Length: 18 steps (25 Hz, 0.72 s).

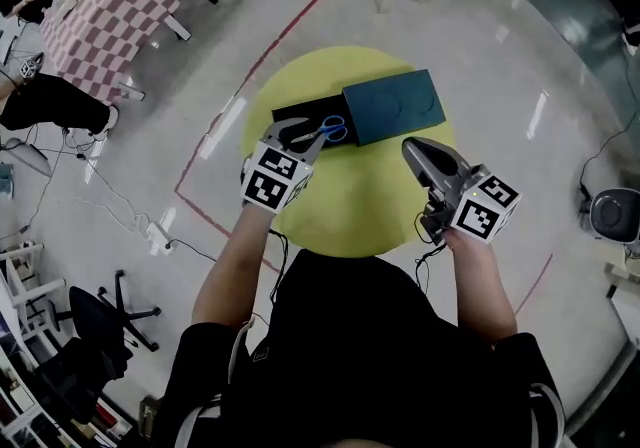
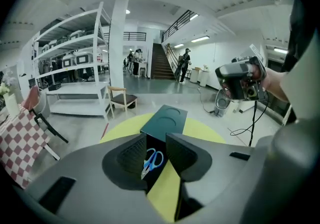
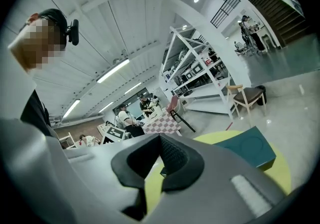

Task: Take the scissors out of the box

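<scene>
Left gripper (image 2: 154,137) jaws apart, scissors (image 2: 152,160) in box (image 1: 310,106) seen through gap, right gripper (image 3: 160,138) jaws closed, empty

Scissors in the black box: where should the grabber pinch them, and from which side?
Probably at the narrow neck of the scissors, just below the blue loops, coming down from above. They lie flat in the open box, so only the top is free; the open left gripper is lined up over them.

The round yellow table (image 1: 350,206) bears an open black box (image 1: 308,107), a teal lid (image 1: 393,106) just beside.
</scene>
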Motion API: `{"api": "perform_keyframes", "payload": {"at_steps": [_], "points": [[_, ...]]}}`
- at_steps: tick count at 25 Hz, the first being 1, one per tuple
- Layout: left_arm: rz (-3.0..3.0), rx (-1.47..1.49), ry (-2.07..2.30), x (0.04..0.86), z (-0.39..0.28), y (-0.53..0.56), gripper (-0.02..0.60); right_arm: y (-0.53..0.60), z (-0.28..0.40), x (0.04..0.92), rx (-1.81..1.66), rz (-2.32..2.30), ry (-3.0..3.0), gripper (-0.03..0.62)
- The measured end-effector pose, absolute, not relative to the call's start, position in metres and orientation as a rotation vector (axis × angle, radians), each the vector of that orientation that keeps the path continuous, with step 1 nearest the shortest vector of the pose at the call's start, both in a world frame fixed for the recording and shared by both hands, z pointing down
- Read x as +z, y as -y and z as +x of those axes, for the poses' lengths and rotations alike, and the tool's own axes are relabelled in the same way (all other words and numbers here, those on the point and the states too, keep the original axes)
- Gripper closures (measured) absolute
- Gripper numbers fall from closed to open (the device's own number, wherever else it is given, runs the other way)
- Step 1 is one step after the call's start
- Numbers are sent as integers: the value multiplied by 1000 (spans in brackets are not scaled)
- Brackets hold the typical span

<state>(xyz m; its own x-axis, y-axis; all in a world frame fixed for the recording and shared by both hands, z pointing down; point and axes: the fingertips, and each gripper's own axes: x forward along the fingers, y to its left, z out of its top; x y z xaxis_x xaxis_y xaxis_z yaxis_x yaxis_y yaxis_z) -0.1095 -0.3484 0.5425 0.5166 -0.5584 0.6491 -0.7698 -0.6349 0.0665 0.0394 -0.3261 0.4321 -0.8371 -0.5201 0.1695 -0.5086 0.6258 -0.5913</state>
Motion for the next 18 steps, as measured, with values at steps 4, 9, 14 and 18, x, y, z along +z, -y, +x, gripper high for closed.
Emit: {"api": "perform_keyframes", "payload": {"at_steps": [4, 9, 14, 18], "points": [[2403, 930, 972, 576, -97, 354, 468, 330, 44, 446, -1066, -928, -2789, 583], [2393, 1070, 837, 618, -84, 366, 463, 337, 45, 463, -1131, -953, -2767, 583], [2372, 1251, 720, 657, -78, 368, 457, 338, 48, 478, -1181, -980, -2742, 583], [2369, 1356, 659, 677, -74, 368, 457, 339, 54, 485, -1210, -1010, -2720, 583]]}}
